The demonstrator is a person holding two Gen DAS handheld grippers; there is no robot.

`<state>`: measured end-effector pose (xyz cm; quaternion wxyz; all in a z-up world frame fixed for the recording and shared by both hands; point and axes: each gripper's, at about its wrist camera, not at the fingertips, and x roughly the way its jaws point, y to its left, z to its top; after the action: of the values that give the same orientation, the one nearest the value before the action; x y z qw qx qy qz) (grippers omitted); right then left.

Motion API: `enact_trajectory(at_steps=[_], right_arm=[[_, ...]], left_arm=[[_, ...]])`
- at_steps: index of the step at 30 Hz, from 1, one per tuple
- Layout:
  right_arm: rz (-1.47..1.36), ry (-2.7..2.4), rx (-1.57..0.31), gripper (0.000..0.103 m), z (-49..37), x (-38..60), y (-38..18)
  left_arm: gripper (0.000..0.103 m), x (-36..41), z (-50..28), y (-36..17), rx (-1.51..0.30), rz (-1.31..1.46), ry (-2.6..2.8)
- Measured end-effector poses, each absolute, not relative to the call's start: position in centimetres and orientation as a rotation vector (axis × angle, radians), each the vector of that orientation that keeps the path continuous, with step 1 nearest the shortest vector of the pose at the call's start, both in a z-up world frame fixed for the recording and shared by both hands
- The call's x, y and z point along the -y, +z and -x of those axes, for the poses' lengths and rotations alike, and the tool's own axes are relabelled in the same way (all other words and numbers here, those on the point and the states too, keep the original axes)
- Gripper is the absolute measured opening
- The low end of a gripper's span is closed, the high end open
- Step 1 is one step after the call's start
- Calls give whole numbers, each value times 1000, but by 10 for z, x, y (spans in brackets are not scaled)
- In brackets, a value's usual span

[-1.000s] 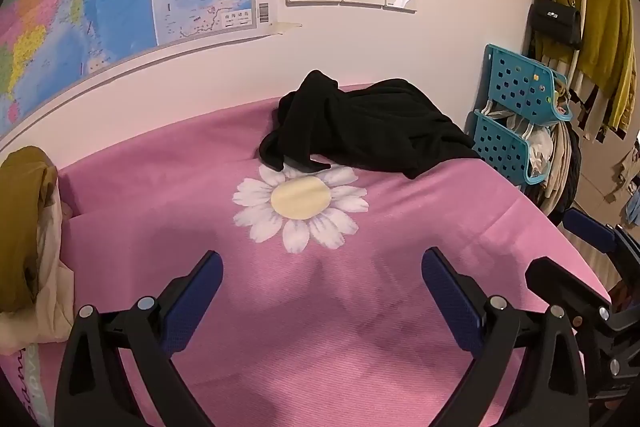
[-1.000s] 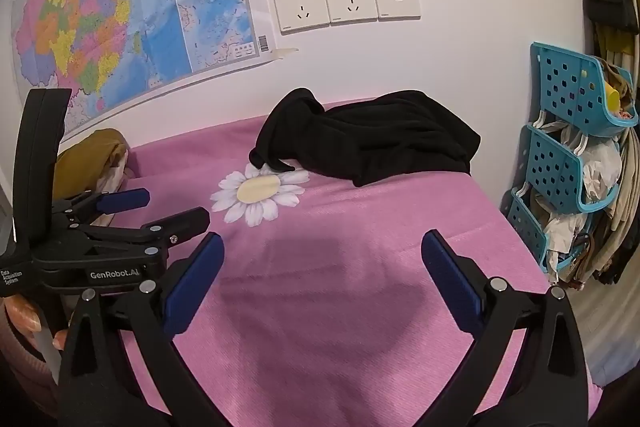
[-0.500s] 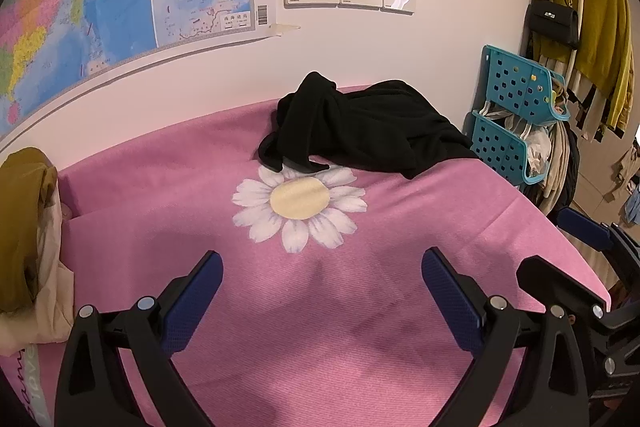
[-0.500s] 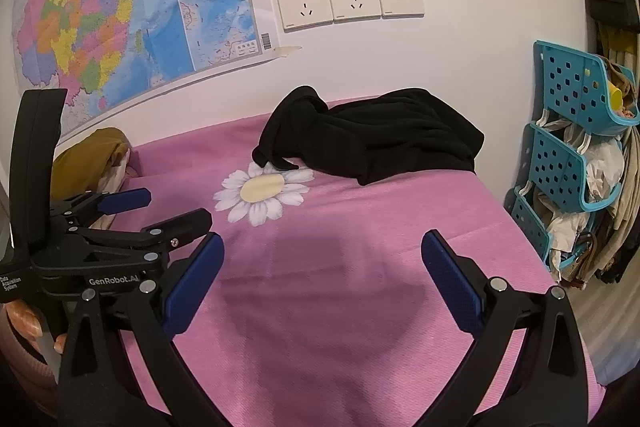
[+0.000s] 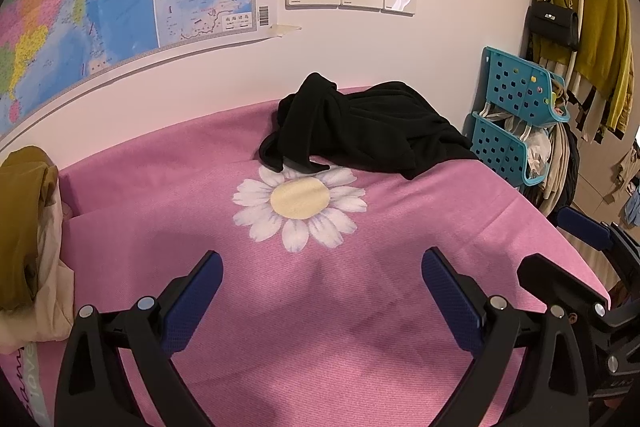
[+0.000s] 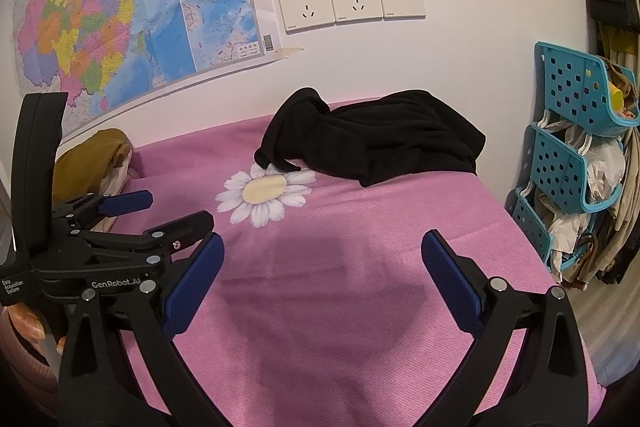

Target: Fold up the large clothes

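Black garment [image 5: 368, 131] crumpled against wall on pink bedspread [image 5: 320, 327], left tongs [image 5: 320, 299] and right tongs [image 6: 320, 279] spread, empty

Wall: we see a colourful map [image 6: 132, 15] taped at its lower corner, beside three white socket plates [image 6: 352, 1].
Bed cover: we note a pink cover [image 5: 320, 327] printed with a white daisy [image 5: 300, 205] with a cream centre.
Left edge: we find a mustard and cream bundle of fabric [image 5: 24, 227] lying on the cover's edge.
Right side: we see stacked teal perforated baskets [image 6: 572, 147] stuffed with bags and cloth; above them hang a black handbag [image 5: 554, 21] and a mustard cardigan [image 5: 600, 35].
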<state>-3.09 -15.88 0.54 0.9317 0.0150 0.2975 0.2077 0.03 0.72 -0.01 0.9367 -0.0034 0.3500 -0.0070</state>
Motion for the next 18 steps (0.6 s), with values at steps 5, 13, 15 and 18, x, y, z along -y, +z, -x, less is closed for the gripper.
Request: enact_trajectory(at_steps=[5, 13, 15, 18], right_arm=[[-29, 422, -609, 97, 31, 159, 5], [-30, 426, -609, 97, 32, 158, 5], [-32, 427, -612, 97, 32, 158, 4], [-31, 429, -611, 97, 31, 157, 4]], left_arm=[[96, -7, 1, 0, -715, 5, -16], [96, -7, 1, -1, -713, 7, -13], [96, -7, 1, -1, -712, 7, -13], [96, -7, 1, -1, -709, 7, -13]])
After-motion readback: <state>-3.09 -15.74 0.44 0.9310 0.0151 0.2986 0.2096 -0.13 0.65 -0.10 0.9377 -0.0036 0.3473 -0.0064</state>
